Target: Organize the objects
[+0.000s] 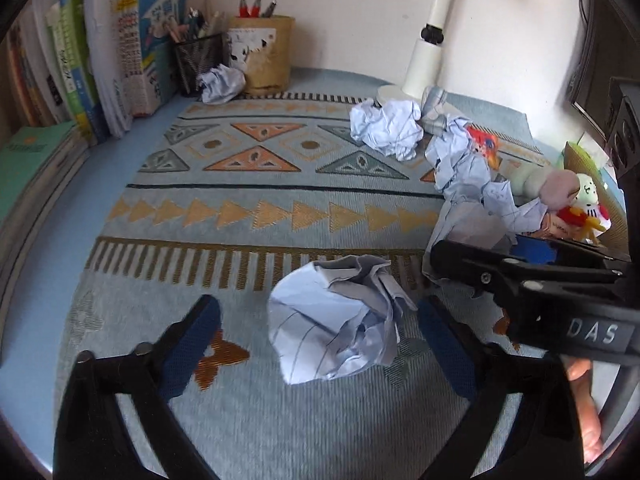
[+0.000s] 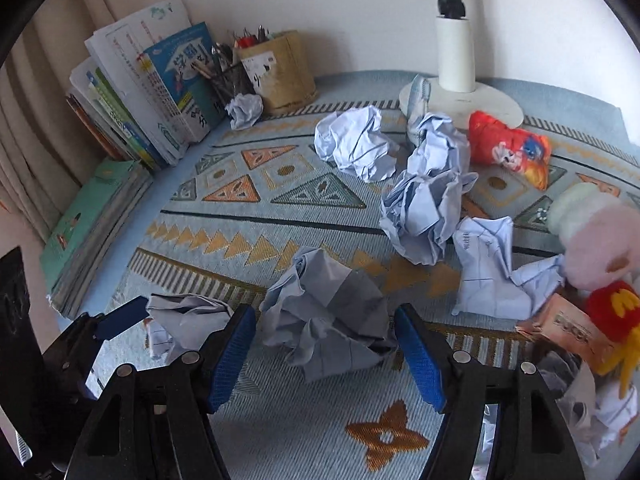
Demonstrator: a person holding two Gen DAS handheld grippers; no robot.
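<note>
on the counter, a woven cloth [image 1: 248, 184] in pale blue, ribbed in texture, patterned with orange triangles, diamonds and comb-like stripes. scattered over it, crumpled balls of lined pale-blue paper, all sharp creases and folds.

left gripper [image 1: 320, 340]: jaws released, blue stippled pads on black arms either side of one paper ball [image 1: 336, 320] lying on the cloth, gaps visible on both sides, no contact.

right gripper [image 2: 326, 356]: jaws spread around a greyer, shadowed paper wad [image 2: 328, 312]; right pad close against its edge, left pad just beside it; cannot tell whether pressing or merely near. wad resting on the striped band of the cloth.

further back, more paper balls [image 2: 354, 142] bunched near the round white lamp base [image 2: 496, 104], beside a shiny red snack packet [image 2: 508, 148]. at the rear, a cylindrical tan pen holder [image 1: 264, 54], a black mesh pen cup [image 1: 196, 60], upright books [image 1: 148, 48] and a flat green stack [image 1: 32, 168]. at the right edge, soft plush toys [image 2: 600, 240].
</note>
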